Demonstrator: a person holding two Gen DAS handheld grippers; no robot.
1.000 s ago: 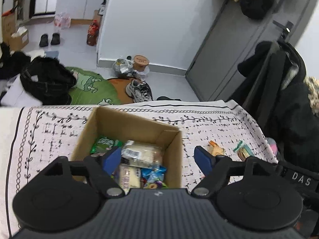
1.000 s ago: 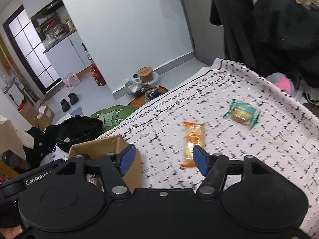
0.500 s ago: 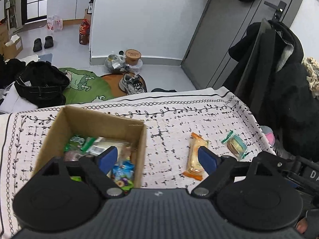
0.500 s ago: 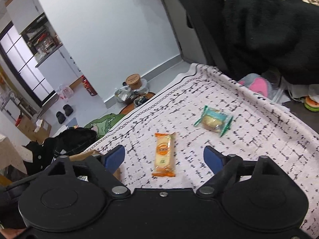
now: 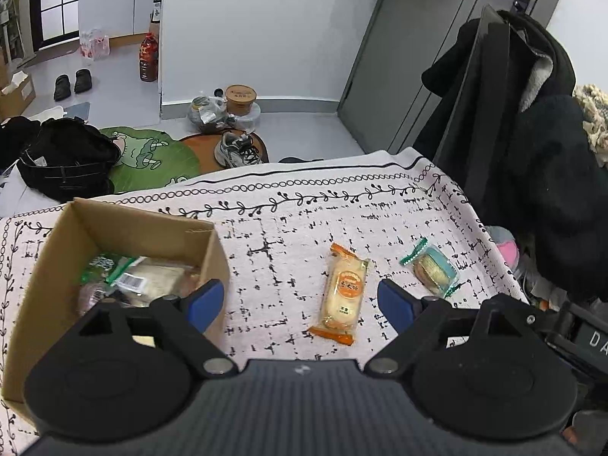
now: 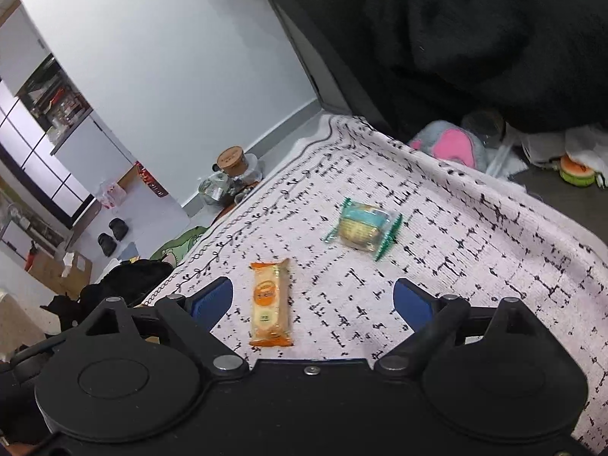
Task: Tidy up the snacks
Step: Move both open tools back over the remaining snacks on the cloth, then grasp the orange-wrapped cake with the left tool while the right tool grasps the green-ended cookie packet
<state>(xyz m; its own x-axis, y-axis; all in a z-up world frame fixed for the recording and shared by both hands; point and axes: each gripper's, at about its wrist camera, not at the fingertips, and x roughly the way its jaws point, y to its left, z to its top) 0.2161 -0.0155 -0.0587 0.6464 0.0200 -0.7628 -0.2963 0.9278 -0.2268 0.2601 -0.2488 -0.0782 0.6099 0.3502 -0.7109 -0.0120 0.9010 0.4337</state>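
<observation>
The left gripper (image 5: 300, 304) hangs above the patterned tablecloth (image 5: 288, 228) with its blue-padded fingers (image 5: 207, 302) spread wide and nothing between them. Its left finger sits over the right wall of the cardboard box (image 5: 212, 243), which stands toward the cloth's left side. Inside the box lie several wrapped snacks — a clear-wrapped pale cake (image 5: 152, 277) with a barcode label and a green packet (image 5: 100, 264) are the plainest; the rest are too crowded to name.

On the open cloth right of the box lies an orange-wrapped cake (image 5: 342, 294), lengthwise toward the camera and, in the left wrist view, between the two fingers but below them. Just beyond it toward the right edge rests a round biscuit in a teal-and-green wrapper (image 5: 431, 268), apart from the orange one.

The right gripper (image 6: 313, 304) is likewise wide open and holds nothing. In its view the orange-wrapped cake (image 6: 269, 302) lies close to the left finger (image 6: 211, 300), and the round biscuit in a teal-and-green wrapper (image 6: 363, 226) lies farther out, nearer the cloth's far right corner; that view is slightly blurred, so the print cannot be read.

Beyond the far edge the floor carries a sneaker (image 5: 237, 148), a green cartoon mat (image 5: 152, 157) and a black bag (image 5: 64, 159).
</observation>
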